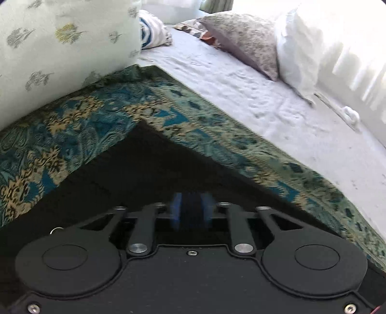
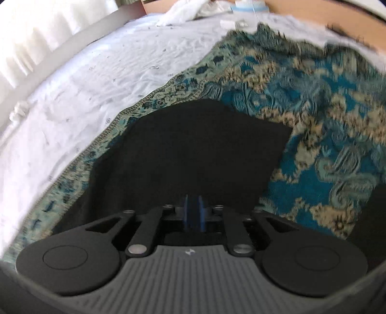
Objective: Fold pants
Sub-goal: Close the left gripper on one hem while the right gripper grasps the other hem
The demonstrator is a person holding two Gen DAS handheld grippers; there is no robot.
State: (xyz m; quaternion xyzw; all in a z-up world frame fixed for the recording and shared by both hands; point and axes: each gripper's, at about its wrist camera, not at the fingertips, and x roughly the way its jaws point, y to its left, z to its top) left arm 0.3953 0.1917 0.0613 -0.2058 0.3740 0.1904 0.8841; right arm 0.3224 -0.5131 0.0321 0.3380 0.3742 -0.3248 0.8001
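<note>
Black cloth fills the near ground in both my views: the pants point(image 1: 144, 169) lie on a teal and tan patterned blanket point(image 1: 79, 116) spread over the bed.

From my left wrist I see a corner of the pants pointing away toward twelve o'clock, with the blanket's border running off toward four. Only this view shows the big leaf-printed pillow point(image 1: 60, 43) at ten o'clock, the floral pillow point(image 1: 243, 41) at one and the white pillow point(image 1: 304, 43) beside it. From my right wrist the pants point(image 2: 193, 149) spread as a broad flap ahead. Only here do I see the blanket's fringed far edge point(image 2: 277, 36) at one o'clock and the wooden board point(image 2: 301, 9) beyond it.

My left claw point(image 1: 191, 213) has its blue pads a narrow way apart, with dark cloth between them; the blur keeps me from telling whether they pinch it. My right claw point(image 2: 193, 213) stands narrower, its pads nearly together on a dark fold of the pants.

Both claws tilt steeply down over the bed. White sheet point(image 2: 84, 84) stretches far out at ten o'clock.
</note>
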